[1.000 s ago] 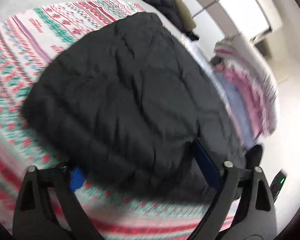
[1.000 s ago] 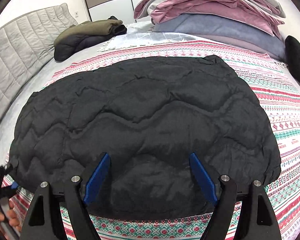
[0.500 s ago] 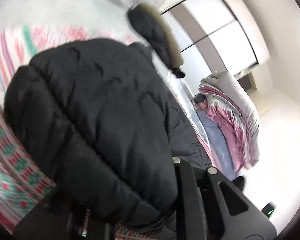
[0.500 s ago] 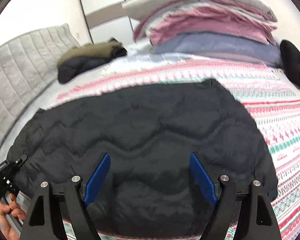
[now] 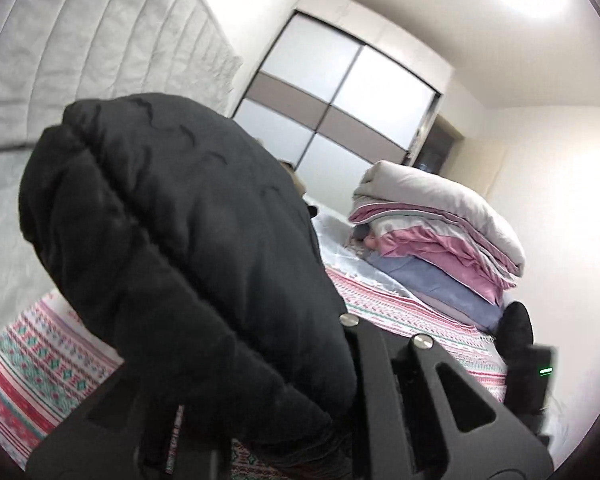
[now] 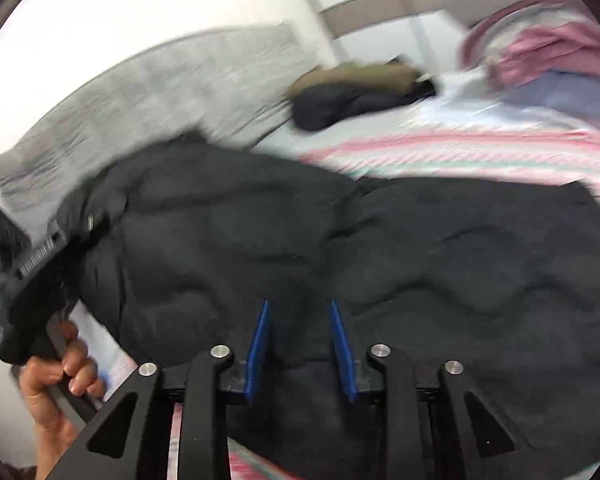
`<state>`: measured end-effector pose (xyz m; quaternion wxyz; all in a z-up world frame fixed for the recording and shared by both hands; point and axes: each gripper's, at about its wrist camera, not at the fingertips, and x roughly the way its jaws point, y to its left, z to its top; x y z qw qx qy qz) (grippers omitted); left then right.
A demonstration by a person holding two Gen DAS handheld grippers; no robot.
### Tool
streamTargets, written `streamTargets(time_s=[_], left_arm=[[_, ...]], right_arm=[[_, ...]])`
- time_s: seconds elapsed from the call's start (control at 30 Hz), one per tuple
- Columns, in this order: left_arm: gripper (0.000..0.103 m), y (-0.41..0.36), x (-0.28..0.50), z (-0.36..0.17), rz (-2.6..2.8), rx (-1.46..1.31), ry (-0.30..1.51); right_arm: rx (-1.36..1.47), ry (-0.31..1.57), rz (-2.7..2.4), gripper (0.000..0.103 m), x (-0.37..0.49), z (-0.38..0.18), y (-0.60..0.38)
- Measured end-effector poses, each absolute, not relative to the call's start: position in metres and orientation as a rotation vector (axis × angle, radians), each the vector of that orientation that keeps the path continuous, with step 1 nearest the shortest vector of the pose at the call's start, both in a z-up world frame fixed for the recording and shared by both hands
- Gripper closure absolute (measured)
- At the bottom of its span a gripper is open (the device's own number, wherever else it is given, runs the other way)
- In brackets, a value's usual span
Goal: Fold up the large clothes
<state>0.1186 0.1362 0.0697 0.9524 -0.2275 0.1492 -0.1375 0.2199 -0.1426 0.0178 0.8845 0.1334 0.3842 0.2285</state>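
Right gripper [image 6: 300, 344], bottom centre: fingers closing, jacket [image 6: 380, 248] hem between blue pads, clamp not yet sure. Left gripper [image 5: 260, 420] nearly closed on bunched jacket edge, raised at frame left. Jacket mid-frame on bed [image 6: 480, 148]. Step: first fold, likely. Next: carry edges across toward blanket pile [image 5: 440, 232], level.

Jacket on bed, one end raised at frame left.

Right wrist view: the jacket [image 6: 380, 248] spans the centre, on the bedspread [image 6: 460, 152]. Behind it, upper centre, lies a small clothes pile [image 6: 360, 92]; upper right, stacked bedding [image 6: 548, 56]; upper left, the headboard [image 6: 160, 96]. At left edge the left gripper [image 6: 32, 272] meets the jacket's corner, a hand [image 6: 56, 380] beneath it.
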Motion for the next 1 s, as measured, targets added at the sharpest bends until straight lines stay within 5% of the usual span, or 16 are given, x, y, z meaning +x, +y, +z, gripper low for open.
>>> streamTargets(time_s=[0.23,0.4,0.5,0.6,1.0], left_arm=[[0.087,0.103,0.129,0.081,-0.396,-0.366,0.324],[0.084,0.062,0.137,0.089,-0.507,-0.293,0.323],[0.082,0.03,0.142,0.085,-0.598,-0.247,0.36],[0.078,-0.008,0.146,0.073,-0.686,-0.173,0.424],[0.056,-0.095,0.161,0.006,-0.863,0.07,0.676]], right_arm=[[0.34,0.968,0.563,0.08,0.251,-0.039,-0.097],[0.445,0.957,0.526,0.078,0.256,-0.018,-0.14],[0.515,0.872,0.455,0.067,0.249,0.005,-0.19],[0.632,0.787,0.331,0.03,0.235,0.018,-0.258],[0.861,0.775,-0.012,0.028,0.216,0.0,-0.382]])
